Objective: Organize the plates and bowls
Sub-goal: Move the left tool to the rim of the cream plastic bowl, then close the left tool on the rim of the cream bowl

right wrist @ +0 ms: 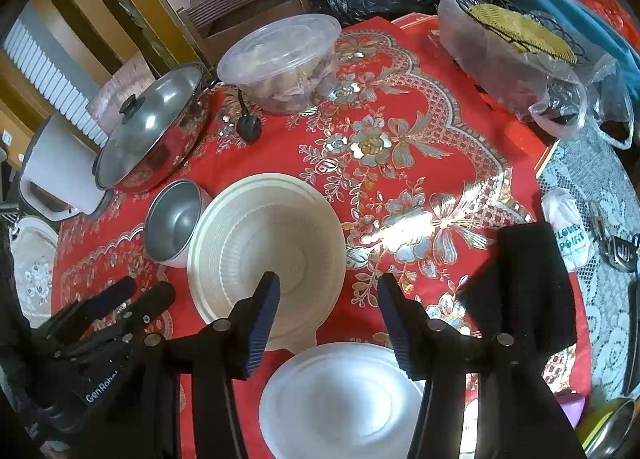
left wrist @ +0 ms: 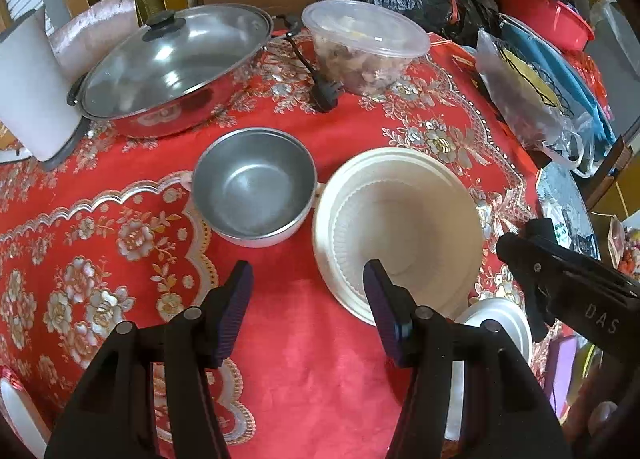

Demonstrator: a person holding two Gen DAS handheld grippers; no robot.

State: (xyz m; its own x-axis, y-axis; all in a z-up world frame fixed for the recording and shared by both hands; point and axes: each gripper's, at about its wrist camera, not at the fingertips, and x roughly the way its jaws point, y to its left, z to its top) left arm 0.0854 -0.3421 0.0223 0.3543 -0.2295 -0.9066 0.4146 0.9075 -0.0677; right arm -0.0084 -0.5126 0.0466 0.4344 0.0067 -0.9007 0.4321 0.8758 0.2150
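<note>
Right gripper (right wrist: 326, 299) wide open above the table's near edge, over a white plate (right wrist: 340, 403). Cream bowl (right wrist: 248, 235) just beyond, touching a steel bowl (right wrist: 172, 219). Left gripper (right wrist: 148, 295) at near left. Lidded pan (right wrist: 152, 131) toward far left edge.

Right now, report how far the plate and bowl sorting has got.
Done: the cream plates already sit nested as one stack. In hand: nothing; the left tongs and right tongs are both open and empty, the right ones over the white plate. Left: that white plate lies apart from the stack, and the metal bowl stands alone beside it.
</note>
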